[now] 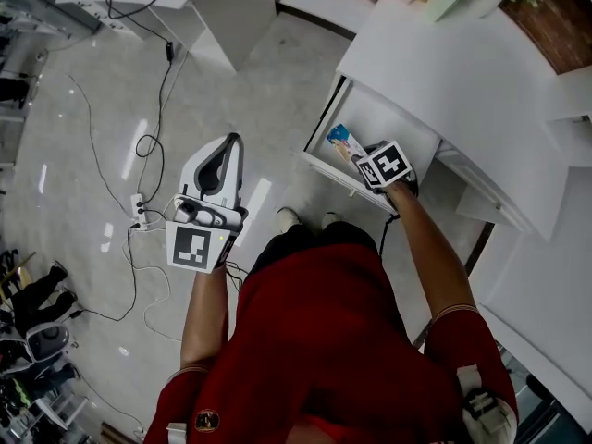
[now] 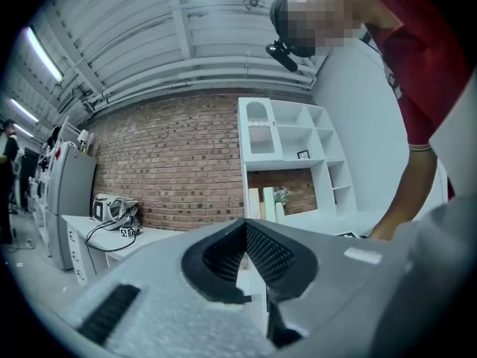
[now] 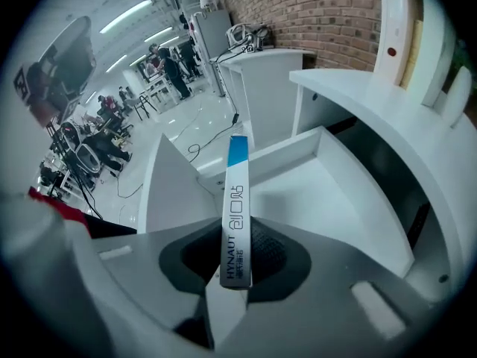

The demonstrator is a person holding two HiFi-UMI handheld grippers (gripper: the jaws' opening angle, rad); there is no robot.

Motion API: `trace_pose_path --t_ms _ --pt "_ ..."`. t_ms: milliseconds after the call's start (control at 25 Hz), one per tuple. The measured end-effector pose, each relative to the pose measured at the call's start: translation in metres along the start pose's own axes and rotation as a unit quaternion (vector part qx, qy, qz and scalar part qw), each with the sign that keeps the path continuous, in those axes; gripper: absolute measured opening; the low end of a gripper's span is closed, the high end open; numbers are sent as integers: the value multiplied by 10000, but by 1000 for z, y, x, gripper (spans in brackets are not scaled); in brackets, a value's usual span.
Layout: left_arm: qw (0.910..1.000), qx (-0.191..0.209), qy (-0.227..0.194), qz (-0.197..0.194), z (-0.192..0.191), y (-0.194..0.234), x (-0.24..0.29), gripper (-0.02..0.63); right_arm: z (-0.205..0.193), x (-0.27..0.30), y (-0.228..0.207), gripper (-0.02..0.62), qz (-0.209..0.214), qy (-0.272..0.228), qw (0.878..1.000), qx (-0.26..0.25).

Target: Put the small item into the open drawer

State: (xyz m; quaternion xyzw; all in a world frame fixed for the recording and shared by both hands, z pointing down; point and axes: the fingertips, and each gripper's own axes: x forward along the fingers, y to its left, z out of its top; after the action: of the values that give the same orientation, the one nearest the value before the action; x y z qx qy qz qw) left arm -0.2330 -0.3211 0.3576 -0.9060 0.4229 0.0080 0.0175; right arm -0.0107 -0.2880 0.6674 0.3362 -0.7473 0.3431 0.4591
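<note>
So the right gripper has its jaws clamped on the small box, a thin flat white one with a blue end and "HYNAUT" printed along the narrow side. The jaws are only part closed because the box sits edge-on between the pads, and most of it sticks out past the tips. From the head view the box is up in the air at the front corner of the open drawer, with the right gripper right behind it. In the right gripper view the drawer fills the background, and what shows of its white bottom is bare. It's pulled out from under a white table. The left gripper isn't doing much. It hangs out on the person's left over the shiny floor, near some loose cables. In its own view the left gripper has its jaws pressed together with nothing between them, pointing at a brick wall and a white shelf unit.
</note>
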Motion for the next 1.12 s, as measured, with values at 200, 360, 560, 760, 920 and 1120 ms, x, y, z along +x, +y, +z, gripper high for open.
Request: trace_pose_path --t_ms 200,360,560,760,920,1120 --pt "9997 -1 176 144 -10 18 0 0 -4 30 -4 80 89 413 9989 -190" --pt "9994 -28 288 207 -19 27 4 0 -5 50 -8 81 134 650 9973 -299" --pt "9994 -62 306 137 -24 29 11 0 -7 67 -5 83 184 830 9952 -483" --pt "9994 -36 348 78 -22 30 18 0 -10 75 -2 89 327 997 9923 -666" --pt "9993 -13 380 55 -23 30 19 0 -9 74 -1 98 464 895 9930 -610" --pt "9993 -34 358 -23 -22 25 23 0 -3 68 4 124 610 711 9941 -546"
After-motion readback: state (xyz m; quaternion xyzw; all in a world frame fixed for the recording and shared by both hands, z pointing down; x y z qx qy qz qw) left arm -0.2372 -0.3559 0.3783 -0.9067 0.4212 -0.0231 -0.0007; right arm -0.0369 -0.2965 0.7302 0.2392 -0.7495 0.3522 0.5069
